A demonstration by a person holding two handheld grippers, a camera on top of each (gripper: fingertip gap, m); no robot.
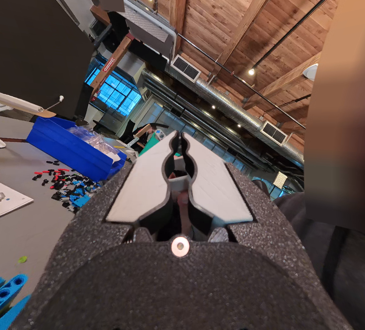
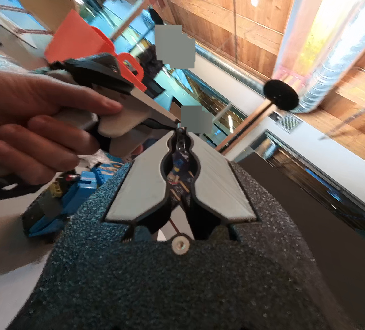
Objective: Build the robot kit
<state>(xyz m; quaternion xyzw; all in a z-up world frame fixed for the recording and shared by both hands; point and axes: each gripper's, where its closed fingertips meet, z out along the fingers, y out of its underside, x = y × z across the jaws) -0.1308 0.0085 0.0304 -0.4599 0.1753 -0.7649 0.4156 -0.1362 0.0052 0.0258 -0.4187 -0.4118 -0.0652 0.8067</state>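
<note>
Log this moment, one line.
left hand-held gripper: shut, aimed upward | right hand-held gripper: shut on black part | nearby: loose pieces, blue bin

My left gripper is speckled black foam with pale grey fingers. Off to its left there's a bright blue bin on a grey desk, plus a scatter of black, red and blue small parts. Right gripper has the same grey pads, a black lattice piece between them, and an orange bag up to its left.
</note>
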